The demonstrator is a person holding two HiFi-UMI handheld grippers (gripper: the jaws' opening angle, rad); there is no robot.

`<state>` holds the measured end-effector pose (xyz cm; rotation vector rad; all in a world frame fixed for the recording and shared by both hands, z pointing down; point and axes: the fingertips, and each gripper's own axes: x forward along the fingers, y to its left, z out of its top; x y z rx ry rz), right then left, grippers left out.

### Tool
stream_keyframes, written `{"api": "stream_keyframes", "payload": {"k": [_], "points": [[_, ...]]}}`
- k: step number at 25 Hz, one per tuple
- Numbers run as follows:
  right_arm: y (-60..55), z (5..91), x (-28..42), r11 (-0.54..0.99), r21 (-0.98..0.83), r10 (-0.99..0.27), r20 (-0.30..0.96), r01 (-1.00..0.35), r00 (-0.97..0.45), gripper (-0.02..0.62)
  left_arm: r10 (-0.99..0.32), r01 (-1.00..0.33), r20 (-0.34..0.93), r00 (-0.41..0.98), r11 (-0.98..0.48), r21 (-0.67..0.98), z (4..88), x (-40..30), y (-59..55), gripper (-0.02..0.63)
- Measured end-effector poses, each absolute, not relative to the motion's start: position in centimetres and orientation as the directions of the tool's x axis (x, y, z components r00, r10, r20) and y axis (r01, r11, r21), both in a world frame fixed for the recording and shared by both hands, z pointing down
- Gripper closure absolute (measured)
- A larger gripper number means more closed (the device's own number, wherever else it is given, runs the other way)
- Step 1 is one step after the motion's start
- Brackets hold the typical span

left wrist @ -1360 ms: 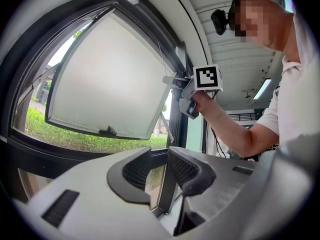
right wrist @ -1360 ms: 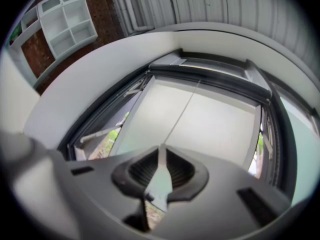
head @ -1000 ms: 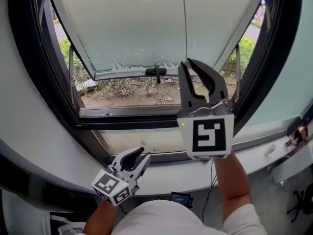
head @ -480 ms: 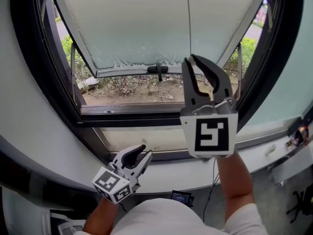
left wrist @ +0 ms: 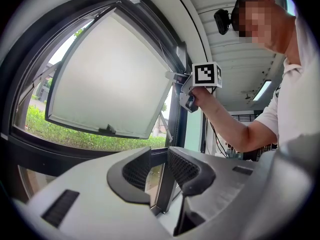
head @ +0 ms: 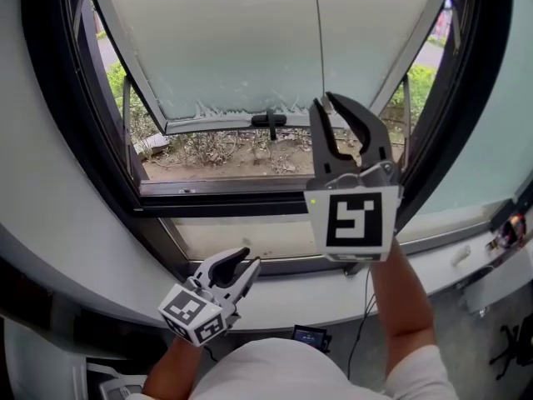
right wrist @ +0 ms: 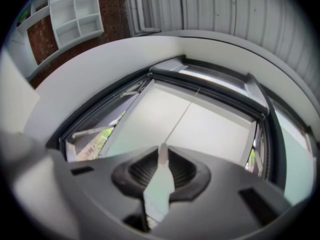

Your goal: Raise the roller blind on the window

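The pale roller blind (head: 233,40) covers the upper window, and its bottom edge (head: 225,123) hangs above the shrubs outside. A thin pull cord (head: 316,32) runs down in front of it. My right gripper (head: 325,101) is raised to the cord's lower end. In the right gripper view its jaws (right wrist: 161,156) are shut on a pale flat cord pull (right wrist: 159,184), with the cord (right wrist: 182,116) leading up from it. My left gripper (head: 243,262) rests low by the sill (head: 275,294), level and open, with nothing between its pads (left wrist: 159,166).
The dark window frame (head: 216,202) surrounds the opening, with a black handle (head: 268,121) at the blind's lower edge. Cables and a small device (head: 308,336) hang below the sill. The person's right arm (left wrist: 225,119) shows in the left gripper view.
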<state>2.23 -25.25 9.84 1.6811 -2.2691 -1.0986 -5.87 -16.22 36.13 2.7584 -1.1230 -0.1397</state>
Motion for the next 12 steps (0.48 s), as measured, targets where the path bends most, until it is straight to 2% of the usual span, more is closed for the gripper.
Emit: {"api": "stream_keyframes", "payload": {"k": [12], "points": [[-25.91, 10.25, 2.62, 0.110, 0.612, -0.883, -0.301, -0.783, -0.360, 0.535, -0.701, -0.687, -0.007, 0.713, -0.700, 0.193, 36.54, -5.94, -15.96, 0.485]]}}
